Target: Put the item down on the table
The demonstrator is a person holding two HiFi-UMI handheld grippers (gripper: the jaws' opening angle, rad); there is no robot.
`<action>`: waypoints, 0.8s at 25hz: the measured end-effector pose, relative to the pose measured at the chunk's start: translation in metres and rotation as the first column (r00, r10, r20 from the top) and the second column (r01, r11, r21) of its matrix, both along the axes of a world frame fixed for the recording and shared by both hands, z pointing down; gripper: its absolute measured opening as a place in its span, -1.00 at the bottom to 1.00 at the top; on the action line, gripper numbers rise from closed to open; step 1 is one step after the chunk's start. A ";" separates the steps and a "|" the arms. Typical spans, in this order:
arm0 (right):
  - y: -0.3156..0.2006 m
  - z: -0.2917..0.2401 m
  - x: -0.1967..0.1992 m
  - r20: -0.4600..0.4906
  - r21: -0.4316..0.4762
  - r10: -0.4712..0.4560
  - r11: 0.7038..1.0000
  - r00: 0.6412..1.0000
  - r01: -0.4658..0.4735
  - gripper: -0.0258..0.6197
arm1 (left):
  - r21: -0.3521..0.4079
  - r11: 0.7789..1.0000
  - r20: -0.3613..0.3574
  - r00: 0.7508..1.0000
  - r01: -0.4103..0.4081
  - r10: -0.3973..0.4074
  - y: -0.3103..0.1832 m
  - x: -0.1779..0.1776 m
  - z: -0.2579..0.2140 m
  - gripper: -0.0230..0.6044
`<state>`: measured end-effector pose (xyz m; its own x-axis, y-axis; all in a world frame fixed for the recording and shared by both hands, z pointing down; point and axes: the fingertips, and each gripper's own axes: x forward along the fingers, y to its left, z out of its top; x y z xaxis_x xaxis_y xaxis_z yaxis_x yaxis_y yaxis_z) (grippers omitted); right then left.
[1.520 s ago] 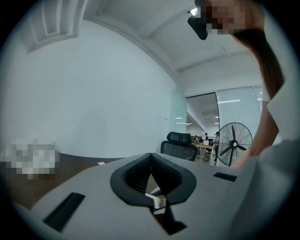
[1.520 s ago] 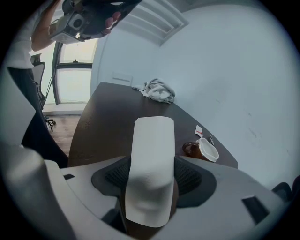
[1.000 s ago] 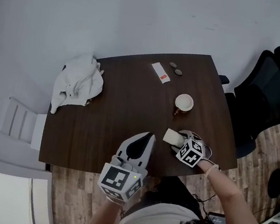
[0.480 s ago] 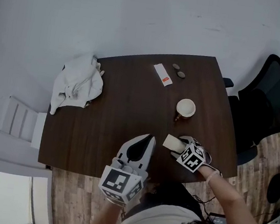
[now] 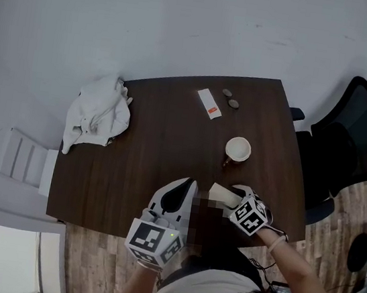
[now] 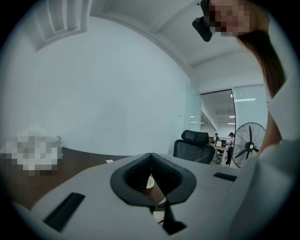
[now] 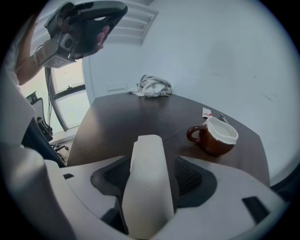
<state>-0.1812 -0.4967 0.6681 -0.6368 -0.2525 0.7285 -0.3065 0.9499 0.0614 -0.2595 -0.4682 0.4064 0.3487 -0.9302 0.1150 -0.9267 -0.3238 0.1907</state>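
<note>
The dark wooden table (image 5: 162,153) has a broad bare stretch across its middle and left front. What lies on it keeps mostly to the edges. A black office chair (image 5: 353,146) stands just off the right edge. A crumpled white cloth (image 5: 98,113) sits on the back left corner, spilling toward the left edge. The left gripper (image 5: 188,182) is held up over the front edge with its jaws closed together and nothing between them. The right gripper (image 5: 229,195) is low near the front right edge, and its jaws are opening wide. Between them stands the white block (image 7: 147,183), with a clear gap at the right pad. No view shows whether the block rests on the tabletop. A brown mug with a white inside (image 5: 237,149) stands just beyond that gripper. A white packet with a red mark (image 5: 209,103) and two small round things (image 5: 230,98) lie near the back edge, well apart from both grippers.
</note>
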 end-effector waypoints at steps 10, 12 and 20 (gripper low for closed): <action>-0.021 -0.076 0.012 0.255 0.019 0.190 0.979 0.948 -0.201 -0.31 | 0.008 1.000 0.004 1.000 0.025 -0.025 -0.019 0.008 -0.003 -0.87; -0.026 -0.093 0.014 0.300 0.025 0.206 0.974 0.932 -0.223 -0.38 | 0.011 0.999 0.005 1.000 0.030 -0.031 -0.022 0.008 -0.006 -0.87; -0.037 -0.159 0.024 0.459 0.046 0.240 0.955 0.856 -0.292 -0.66 | 0.028 0.999 0.003 0.999 0.041 -0.041 -0.032 0.015 -0.015 -0.87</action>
